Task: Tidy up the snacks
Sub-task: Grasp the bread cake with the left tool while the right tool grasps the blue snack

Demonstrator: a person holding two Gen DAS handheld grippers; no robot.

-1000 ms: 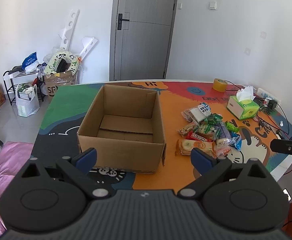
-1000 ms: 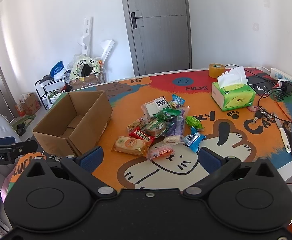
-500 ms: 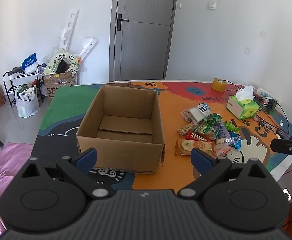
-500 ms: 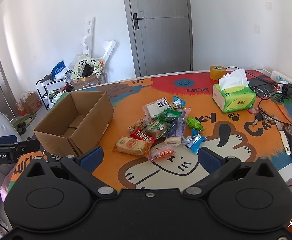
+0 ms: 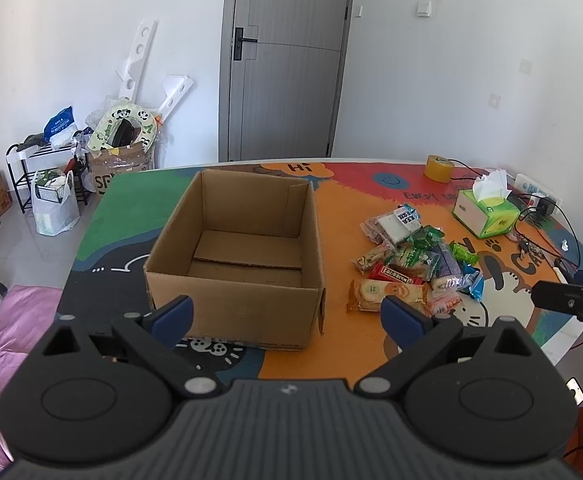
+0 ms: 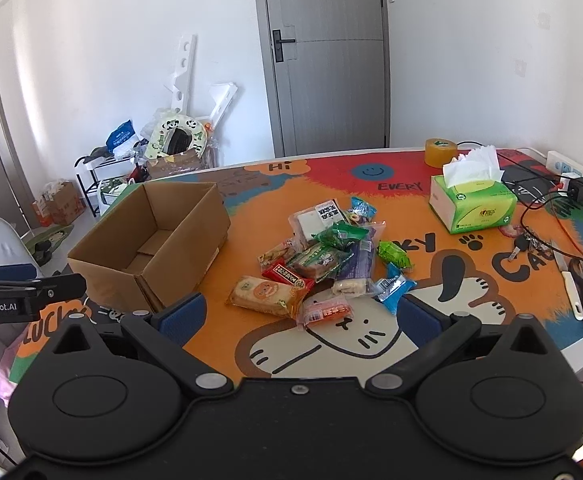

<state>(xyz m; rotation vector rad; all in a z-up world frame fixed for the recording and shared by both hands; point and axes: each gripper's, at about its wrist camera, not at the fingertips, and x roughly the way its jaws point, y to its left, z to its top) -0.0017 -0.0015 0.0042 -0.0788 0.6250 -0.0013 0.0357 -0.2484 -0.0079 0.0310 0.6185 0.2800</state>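
An open, empty cardboard box [image 5: 235,300] [image 6: 103,276] stands on the colourful table mat. To its right lies a heap of several wrapped snacks [image 5: 411,260] [image 6: 323,256], with an orange biscuit pack [image 6: 267,292] nearest me. My left gripper [image 5: 287,314] hovers open in front of the box's near wall, nothing between its fingers. My right gripper [image 6: 299,314] hangs open above the table's near edge, just short of the snack heap, and holds nothing.
A green tissue box [image 6: 473,208], a yellow tape roll [image 6: 439,152], keys [image 6: 527,244], cables with a power strip [image 6: 571,170] and a knife [image 6: 571,292] occupy the table's right side. Floor clutter and a rack [image 5: 51,160] stand beyond the table's left end.
Both views have shifted slightly, the table contents sitting a little lower in the frames. No snack or box has moved, and both grippers stay open.
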